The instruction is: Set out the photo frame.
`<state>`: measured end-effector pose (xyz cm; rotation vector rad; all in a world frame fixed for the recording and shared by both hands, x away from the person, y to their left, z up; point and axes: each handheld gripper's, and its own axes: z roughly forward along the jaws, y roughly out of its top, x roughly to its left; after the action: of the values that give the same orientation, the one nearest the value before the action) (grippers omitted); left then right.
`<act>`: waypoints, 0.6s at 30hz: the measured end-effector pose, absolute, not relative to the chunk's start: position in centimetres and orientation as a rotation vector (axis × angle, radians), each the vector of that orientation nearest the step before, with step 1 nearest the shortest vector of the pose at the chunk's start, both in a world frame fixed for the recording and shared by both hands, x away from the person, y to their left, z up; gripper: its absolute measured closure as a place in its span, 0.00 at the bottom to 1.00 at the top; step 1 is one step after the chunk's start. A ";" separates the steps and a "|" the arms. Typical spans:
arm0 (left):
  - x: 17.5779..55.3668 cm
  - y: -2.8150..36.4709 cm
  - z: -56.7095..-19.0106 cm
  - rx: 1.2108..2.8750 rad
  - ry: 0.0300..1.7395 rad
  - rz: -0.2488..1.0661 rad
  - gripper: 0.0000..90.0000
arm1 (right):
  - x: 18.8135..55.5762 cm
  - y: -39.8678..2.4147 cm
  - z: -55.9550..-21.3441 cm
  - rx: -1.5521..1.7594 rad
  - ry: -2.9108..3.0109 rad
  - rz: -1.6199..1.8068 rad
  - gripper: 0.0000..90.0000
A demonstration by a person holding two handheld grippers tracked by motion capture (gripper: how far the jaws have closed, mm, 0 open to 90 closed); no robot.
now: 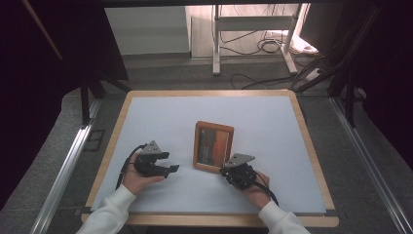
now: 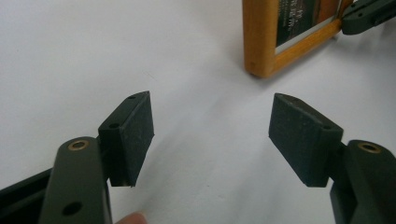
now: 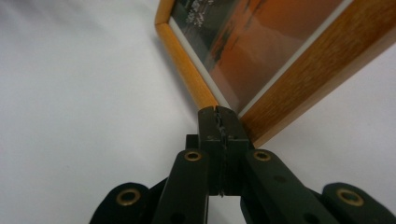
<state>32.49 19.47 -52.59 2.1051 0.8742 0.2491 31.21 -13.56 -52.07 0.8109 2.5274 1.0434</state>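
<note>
Grey carpet with loose cables and a white stand's legs lies beyond a wood-edged table [image 1: 114, 136] topped by a pale sheet in the high view. Near the middle of that sheet, a little toward the person's side, lies a wooden picture frame [image 1: 213, 146] holding an orange and dark print, flat on the sheet with its long sides running away from the person. At the left, the left gripper [image 1: 170, 162] rests in a white-sleeved hand well apart from the frame's left edge, its 2 jaws spread and pointing toward the frame. At the right, the right gripper [image 1: 223, 171] sits at the frame's near right corner, held by the other hand. From the left gripper view, the left gripper [image 2: 211, 135] has its 2 black pads standing wide apart over bare white sheet with nothing between them; ahead at the upper right is a corner of the picture frame [image 2: 259, 42], and the other gripper's dark tip meets the frame's edge at the top right. From the right gripper view, the right gripper [image 3: 219, 114] has its jaws pressed together, pad against pad, their tip touching the near corner of the picture frame [image 3: 299, 79], whose orange print and pale inner border fill the upper right.
</note>
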 end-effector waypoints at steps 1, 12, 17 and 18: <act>32.5 19.5 -52.6 2.105 0.874 0.249 0.34 | 31.2 -13.6 -52.1 0.811 2.527 1.043 1.00; 32.3 19.6 -52.7 2.102 0.888 0.248 0.34 | 31.8 -14.5 -52.1 0.820 2.518 1.047 1.00; 32.2 19.7 -52.8 2.104 0.894 0.253 0.34 | 31.8 -14.6 -52.1 0.814 2.517 1.049 1.00; 32.2 19.7 -52.8 2.104 0.894 0.253 0.34 | 31.8 -14.6 -52.1 0.814 2.517 1.049 1.00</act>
<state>32.20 19.71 -52.75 2.1038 0.8938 0.2533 31.79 -14.60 -52.08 0.8142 2.5165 1.0494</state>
